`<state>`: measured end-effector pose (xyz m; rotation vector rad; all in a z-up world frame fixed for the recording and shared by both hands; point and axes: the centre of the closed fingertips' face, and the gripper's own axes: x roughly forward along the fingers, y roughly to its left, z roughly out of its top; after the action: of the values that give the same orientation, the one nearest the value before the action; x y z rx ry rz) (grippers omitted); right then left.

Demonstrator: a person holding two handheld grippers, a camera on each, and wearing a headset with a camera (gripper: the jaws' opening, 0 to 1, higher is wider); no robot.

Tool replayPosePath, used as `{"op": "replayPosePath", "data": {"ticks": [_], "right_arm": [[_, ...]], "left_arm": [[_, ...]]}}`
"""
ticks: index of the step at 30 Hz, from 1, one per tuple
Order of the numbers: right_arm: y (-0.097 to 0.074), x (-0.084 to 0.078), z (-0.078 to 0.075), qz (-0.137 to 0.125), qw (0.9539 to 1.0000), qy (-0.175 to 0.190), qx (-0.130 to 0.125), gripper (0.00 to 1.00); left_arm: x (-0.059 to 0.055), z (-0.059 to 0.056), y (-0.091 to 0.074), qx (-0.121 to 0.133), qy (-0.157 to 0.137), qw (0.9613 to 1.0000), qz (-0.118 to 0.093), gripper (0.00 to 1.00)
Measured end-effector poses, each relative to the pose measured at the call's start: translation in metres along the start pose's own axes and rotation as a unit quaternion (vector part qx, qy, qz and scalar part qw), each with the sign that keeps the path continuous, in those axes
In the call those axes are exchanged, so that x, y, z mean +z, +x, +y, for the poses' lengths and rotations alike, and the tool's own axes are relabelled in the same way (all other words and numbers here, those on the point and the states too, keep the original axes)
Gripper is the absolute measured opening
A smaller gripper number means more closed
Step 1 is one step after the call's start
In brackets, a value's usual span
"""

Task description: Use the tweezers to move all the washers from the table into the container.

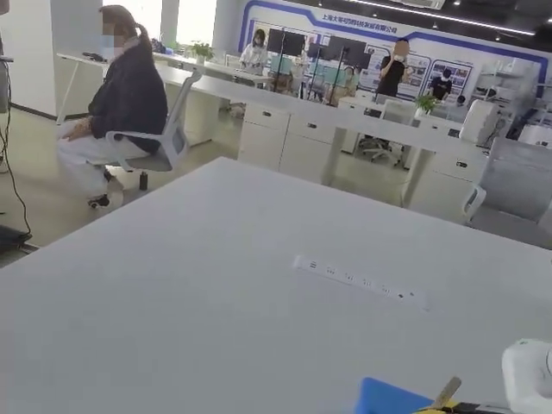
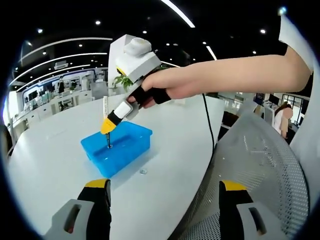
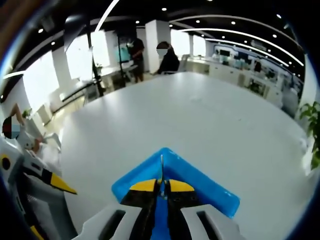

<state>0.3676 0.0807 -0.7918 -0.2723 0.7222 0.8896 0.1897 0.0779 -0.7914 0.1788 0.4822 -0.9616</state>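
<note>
- Head view: a wide white table [image 1: 198, 293] runs across an open office, with a power strip [image 1: 358, 283] set into its top. A person [image 1: 128, 99] sits on a swivel chair [image 1: 164, 142] at the left, and others stand by desks at the back. A corner of the blue container [image 1: 388, 398] pokes in at the bottom edge.
- Left gripper view: the same white table under ceiling lights, with a mesh chair back [image 2: 260, 165] at the right. The container sits ahead of the left gripper [image 2: 165, 202], left of centre. One washer [image 2: 143, 171] lies on the table just beside the container's near wall, between it and the jaws. The left gripper's jaws stand wide apart and hold nothing. A hand [image 2: 160, 90] holds the right gripper [image 2: 109, 126] above the container, and the tweezers [image 2: 109, 141] point down into it.
- Right gripper view: the table stretches away towards people at its far end. The container lies directly under the right gripper. Its jaws are pressed together on the tweezers, whose tip sits over the container's far corner. I cannot tell whether the tip carries a washer. The left gripper appears at the left edge.
</note>
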Motion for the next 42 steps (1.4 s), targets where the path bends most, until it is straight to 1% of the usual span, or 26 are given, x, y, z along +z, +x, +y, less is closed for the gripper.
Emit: {"op": "replayPosePath", "data": {"ticks": [3,7,8,13,15,17,19,21,23,26,29,35,37,42], "right_arm": [[0.006,-0.001,-0.002,-0.008,0.9994,0.031,0.012,0.04],[0.010,-0.009,-0.006,-0.001,0.9990,0.043,0.009,0.04],[0.011,-0.010,-0.008,0.000,0.9989,0.045,0.009,0.04],[0.014,-0.017,-0.010,0.007,0.9987,0.051,0.006,0.04],[0.015,-0.018,-0.010,0.008,0.9986,0.052,0.006,0.04],[0.015,-0.019,-0.010,0.010,0.9986,0.052,0.006,0.04],[0.015,-0.019,-0.010,0.011,0.9987,0.050,0.005,0.04],[0.015,-0.019,-0.006,0.011,0.9986,0.050,0.005,0.04],[0.015,-0.019,-0.007,0.013,0.9987,0.049,0.004,0.04],[0.016,-0.022,-0.002,0.019,0.9992,0.036,0.005,0.04],[0.015,-0.021,0.000,0.018,0.9992,0.034,0.004,0.04],[0.013,-0.022,-0.001,0.022,0.9993,0.029,0.003,0.05],[0.010,-0.020,-0.002,0.018,0.9995,0.027,0.000,0.05],[0.000,-0.012,-0.003,-0.002,0.9995,0.032,-0.003,0.05]], "left_arm": [[0.006,-0.001,-0.001,0.001,0.004,0.9999,-0.014,0.93],[0.011,0.002,-0.003,0.012,0.016,0.9995,-0.025,0.93],[0.014,0.003,-0.004,0.016,0.021,0.9991,-0.033,0.93],[0.022,0.008,-0.008,0.032,0.025,0.9978,-0.053,0.93],[0.021,0.009,-0.008,0.032,0.023,0.9978,-0.052,0.93],[0.018,0.009,-0.007,0.032,0.023,0.9983,-0.044,0.92],[0.018,0.009,-0.007,0.032,0.024,0.9983,-0.043,0.92],[0.017,0.009,-0.006,0.031,0.024,0.9984,-0.040,0.92],[0.017,0.009,-0.006,0.031,0.023,0.9985,-0.039,0.92],[0.016,0.009,-0.006,0.031,0.021,0.9986,-0.038,0.91],[0.015,0.010,-0.006,0.032,0.021,0.9986,-0.036,0.91],[0.014,0.011,-0.006,0.036,0.021,0.9986,-0.031,0.92],[0.014,0.011,-0.006,0.036,0.022,0.9986,-0.032,0.92],[0.014,0.011,-0.007,0.037,0.020,0.9986,-0.034,0.92]]}}
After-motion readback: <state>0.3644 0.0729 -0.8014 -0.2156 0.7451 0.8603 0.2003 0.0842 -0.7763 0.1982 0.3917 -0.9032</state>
